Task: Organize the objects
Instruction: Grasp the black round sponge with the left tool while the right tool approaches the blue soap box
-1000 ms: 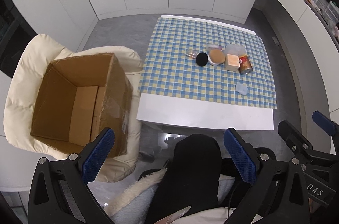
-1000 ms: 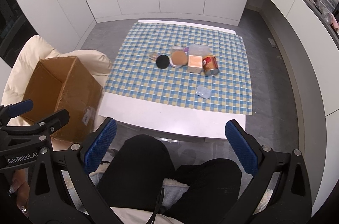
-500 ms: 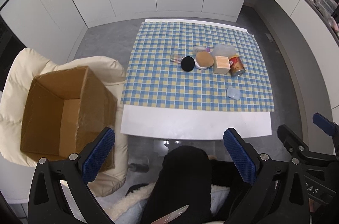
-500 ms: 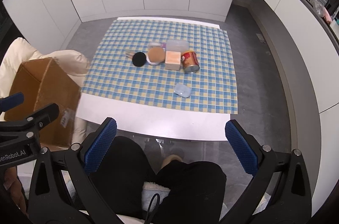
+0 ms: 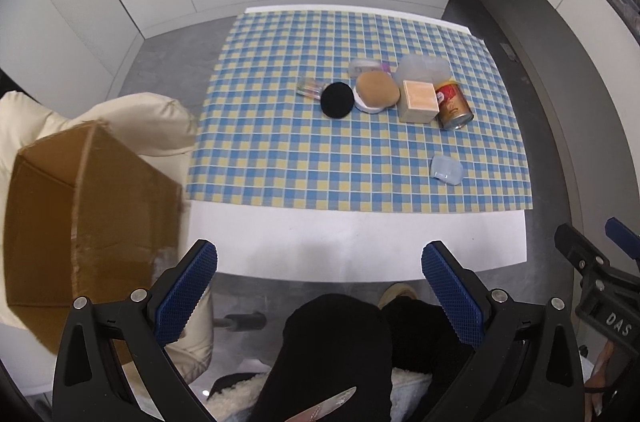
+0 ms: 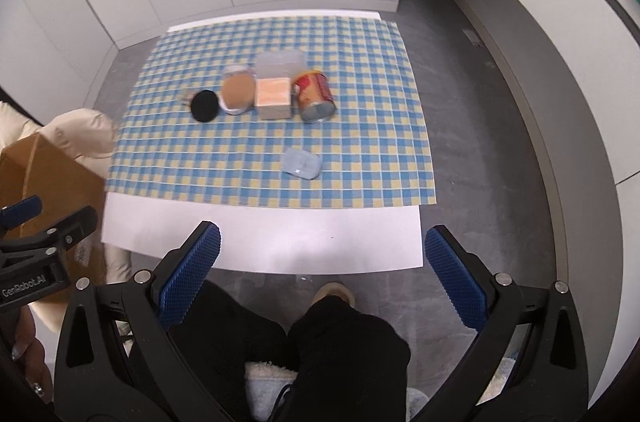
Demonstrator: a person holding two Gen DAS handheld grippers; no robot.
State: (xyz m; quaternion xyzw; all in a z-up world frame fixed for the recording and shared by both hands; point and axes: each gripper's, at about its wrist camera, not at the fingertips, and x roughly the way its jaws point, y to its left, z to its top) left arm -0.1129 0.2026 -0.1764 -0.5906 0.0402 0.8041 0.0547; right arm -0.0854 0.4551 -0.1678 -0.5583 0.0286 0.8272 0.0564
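Blue-and-yellow checked cloth (image 5: 280, 150) covers most of the white tabletop (image 5: 352, 242), and every item to be sorted sits on it, ahead of both claws and well apart from them. Nearest is a small translucent blue case (image 6: 301, 162), lying flat and alone, forward of the right claw (image 6: 322, 272) and a little to its left; in the left wrist view the same case (image 5: 446, 170) sits forward and to the right of the left claw (image 5: 319, 288). The right claw therefore looks the nearer one for it. The case's long axis runs roughly across the right claw's line of reach, slightly skewed, so a pinch across its short side would likely call for some wrist turn.

Farther back stands a tight row: a black round puff (image 6: 204, 105), a tan cushion compact (image 6: 238, 91), a peach-topped box (image 6: 273, 98), and a red tin can (image 6: 315, 96) on its side. The can's long axis points toward the person, open rim nearest. A clear plastic container (image 6: 280, 64) stands behind the box.

Both claws are spread wide and hold nothing. An open cardboard box (image 5: 80, 214) rests on a cream padded chair (image 5: 152, 126) to the left, just beside the left claw, and is probably the destination
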